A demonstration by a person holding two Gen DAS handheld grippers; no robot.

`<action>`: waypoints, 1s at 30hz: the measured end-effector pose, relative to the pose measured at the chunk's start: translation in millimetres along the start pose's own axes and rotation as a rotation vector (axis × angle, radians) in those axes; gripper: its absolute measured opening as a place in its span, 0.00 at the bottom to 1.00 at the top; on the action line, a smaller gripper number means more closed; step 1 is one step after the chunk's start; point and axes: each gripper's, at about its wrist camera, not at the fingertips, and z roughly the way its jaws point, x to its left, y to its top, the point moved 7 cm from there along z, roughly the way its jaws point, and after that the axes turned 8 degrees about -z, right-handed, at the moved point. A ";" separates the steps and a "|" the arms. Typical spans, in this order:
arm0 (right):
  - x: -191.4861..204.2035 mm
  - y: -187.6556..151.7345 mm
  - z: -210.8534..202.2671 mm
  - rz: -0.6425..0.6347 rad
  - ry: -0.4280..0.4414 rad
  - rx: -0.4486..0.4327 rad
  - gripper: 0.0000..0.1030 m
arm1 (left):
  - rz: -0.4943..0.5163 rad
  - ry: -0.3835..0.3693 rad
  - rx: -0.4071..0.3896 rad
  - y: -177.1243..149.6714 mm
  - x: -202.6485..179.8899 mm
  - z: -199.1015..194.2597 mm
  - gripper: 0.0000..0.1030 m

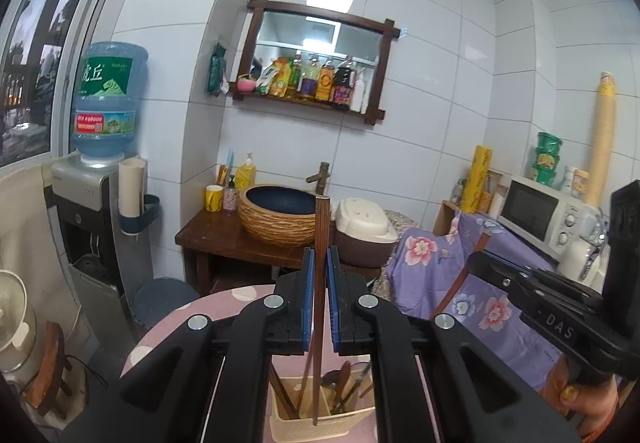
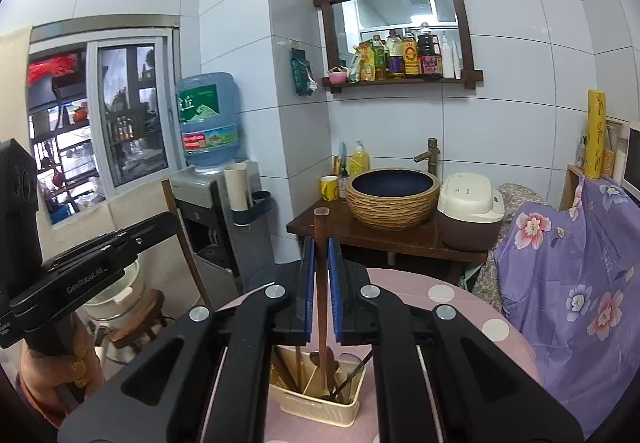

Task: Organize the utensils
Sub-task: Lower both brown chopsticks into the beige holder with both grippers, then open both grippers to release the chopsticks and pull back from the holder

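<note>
1. The cream utensil holder [image 1: 320, 425] stands on the pink dotted table [image 2: 460, 307], at 6 o'clock in both wrist views. A divider splits it into a left and a right compartment.
2. The left gripper [image 1: 319, 263] has its blue pads closed on a dark wooden chopstick [image 1: 320, 227], which is held upright. Its lower tip seems to hang near the divider at the front wall, and whether it is inside or in front of the rim I cannot tell.
3. The right gripper [image 2: 321, 255] pinches a wooden-handled utensil [image 2: 320, 235], probably a spoon. Its lower end is already down in the right compartment among the other spoons [image 2: 344, 379].
4. More chopsticks [image 1: 286, 395] lean in the left compartment, toward 7 o'clock of the held one.
5. To do this step well, the left tip should likely shift toward 9 o'clock, over the chopstick side. Keep the stick vertical, lower it past the rim, and only then let the pads part.
6. Risk: the tip catching on the divider or tipping the light holder. The right hand should release only once its utensil rests on the bottom.
</note>
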 end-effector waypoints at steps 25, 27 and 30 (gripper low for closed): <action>-0.3 -127.4 53.0 0.050 -0.028 0.124 0.37 | -0.013 0.059 0.167 -128.7 41.7 54.9 0.27; -4.9 -128.6 40.9 0.061 -0.049 0.086 0.59 | -0.001 0.070 0.144 -129.8 41.2 47.1 0.52; -9.5 -132.5 21.4 0.070 -0.053 0.058 0.71 | 0.052 0.087 0.111 -131.8 39.9 33.0 0.67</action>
